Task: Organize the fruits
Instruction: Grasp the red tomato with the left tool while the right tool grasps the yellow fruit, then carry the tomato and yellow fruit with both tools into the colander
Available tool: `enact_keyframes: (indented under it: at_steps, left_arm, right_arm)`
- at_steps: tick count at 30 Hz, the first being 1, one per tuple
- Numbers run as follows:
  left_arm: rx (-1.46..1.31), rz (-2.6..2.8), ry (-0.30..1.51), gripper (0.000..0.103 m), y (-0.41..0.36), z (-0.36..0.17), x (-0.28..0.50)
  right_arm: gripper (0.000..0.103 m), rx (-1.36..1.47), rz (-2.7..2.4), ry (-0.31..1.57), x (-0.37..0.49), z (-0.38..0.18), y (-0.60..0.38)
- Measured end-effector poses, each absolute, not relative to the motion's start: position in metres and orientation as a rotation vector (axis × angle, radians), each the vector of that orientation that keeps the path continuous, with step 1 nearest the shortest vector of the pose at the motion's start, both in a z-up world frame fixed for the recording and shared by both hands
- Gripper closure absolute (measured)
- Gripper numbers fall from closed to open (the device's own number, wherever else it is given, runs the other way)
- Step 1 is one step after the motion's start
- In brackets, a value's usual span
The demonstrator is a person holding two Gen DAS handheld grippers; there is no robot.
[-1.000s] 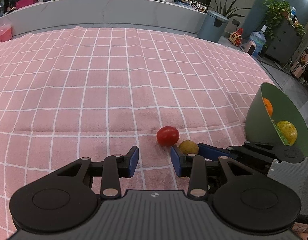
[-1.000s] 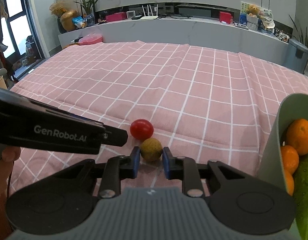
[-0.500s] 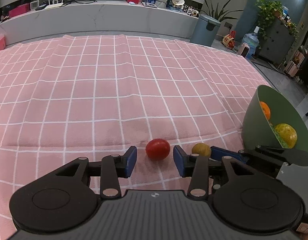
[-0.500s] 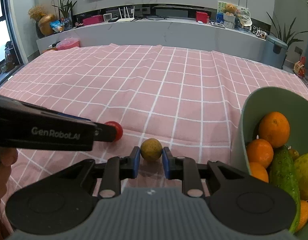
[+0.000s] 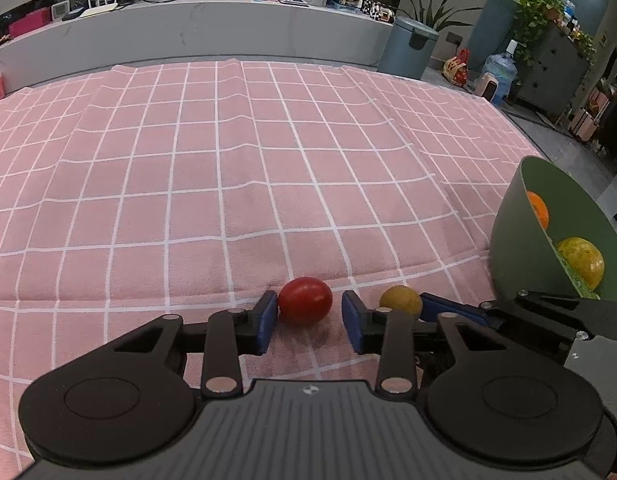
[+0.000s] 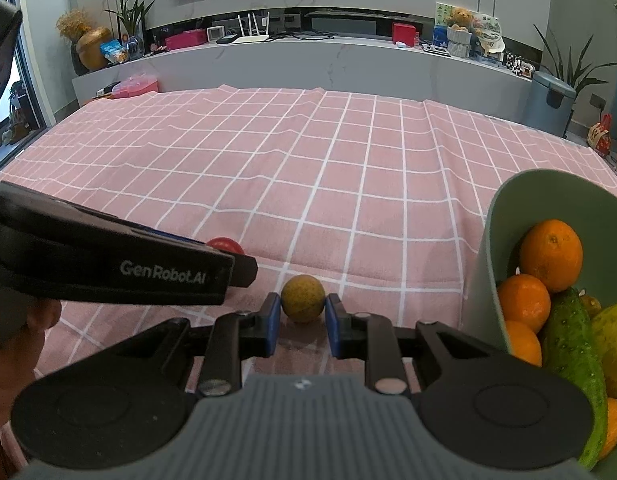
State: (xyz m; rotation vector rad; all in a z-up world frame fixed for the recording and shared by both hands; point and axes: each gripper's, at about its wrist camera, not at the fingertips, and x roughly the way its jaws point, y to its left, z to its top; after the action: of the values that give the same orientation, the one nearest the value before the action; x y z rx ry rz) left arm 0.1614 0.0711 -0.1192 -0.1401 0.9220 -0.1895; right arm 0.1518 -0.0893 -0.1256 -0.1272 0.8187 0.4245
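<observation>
A red tomato (image 5: pixel 305 300) lies on the pink checked cloth between the fingertips of my left gripper (image 5: pixel 308 312). Its jaws are closing: the left pad touches the tomato, and a small gap shows at the right pad. Just to the right, a round yellow-brown fruit (image 5: pixel 400 300) sits on the cloth. My right gripper (image 6: pixel 303 316) is shut on this fruit (image 6: pixel 303 298), a blue pad on each side. The left gripper's black arm (image 6: pixel 148 264) hides most of the tomato (image 6: pixel 224 245) in the right wrist view.
A green bowl (image 6: pixel 488 280) at the right holds oranges (image 6: pixel 550 254), a cucumber (image 6: pixel 572 344) and a yellow fruit; its wall (image 5: pixel 512 240) stands close beside the right gripper. A hand (image 6: pixel 24 344) shows at the lower left. A grey counter (image 5: pixel 228 28) runs behind the cloth.
My left gripper shifted so that the tomato now lies between its jaws, which widened and then narrowed around it. The right gripper kept its hold; its view turned toward the bowl.
</observation>
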Motion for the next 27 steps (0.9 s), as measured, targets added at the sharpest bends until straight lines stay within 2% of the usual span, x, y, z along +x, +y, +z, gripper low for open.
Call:
enact_keyframes:
  at_steps: [2, 15, 27]
  left_arm:
    - [-0.13, -0.186, 0.92, 0.069, 0.07, -0.119, 0.161]
    - [-0.175, -0.154, 0.861, 0.07, 0.074, -0.098, 0.136]
    - [-0.201, -0.144, 0.794, 0.07, 0.054, -0.049, 0.099]
  right_arm:
    - [0.083, -0.126, 0.426, 0.818, 0.151, -0.126, -0.089]
    - [0.083, -0.052, 0.468, 0.821, 0.142, -0.109, -0.1]
    - [0.083, -0.076, 0.463, 0.726, 0.096, -0.054, -0.133]
